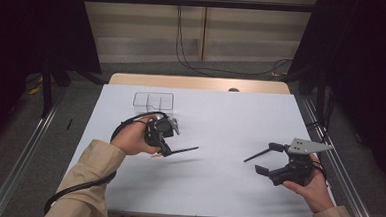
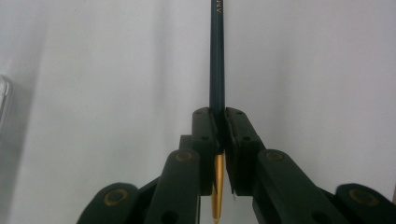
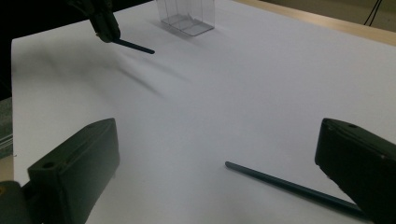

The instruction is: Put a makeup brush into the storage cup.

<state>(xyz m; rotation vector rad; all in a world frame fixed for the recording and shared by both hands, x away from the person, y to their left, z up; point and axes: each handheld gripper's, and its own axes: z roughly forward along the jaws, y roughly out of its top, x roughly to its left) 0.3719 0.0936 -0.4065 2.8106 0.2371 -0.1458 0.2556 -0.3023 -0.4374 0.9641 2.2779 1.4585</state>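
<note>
White sheeting covers the table (image 1: 202, 189), with grey floor and dark curtains around it; a clear box (image 1: 154, 101) stands toward 11 o'clock. The left gripper (image 1: 171, 150) pinches a slim dark-green pencil (image 2: 216, 56) with a gold end, its shaft running out past the pads toward 3 o'clock. The right gripper (image 1: 259, 161) has its jaws spread, a second dark pencil (image 3: 289, 186) lying between them on the sheet.

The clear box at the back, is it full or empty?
Empty: the clear box shows bare compartments, also in the right gripper view.
</note>
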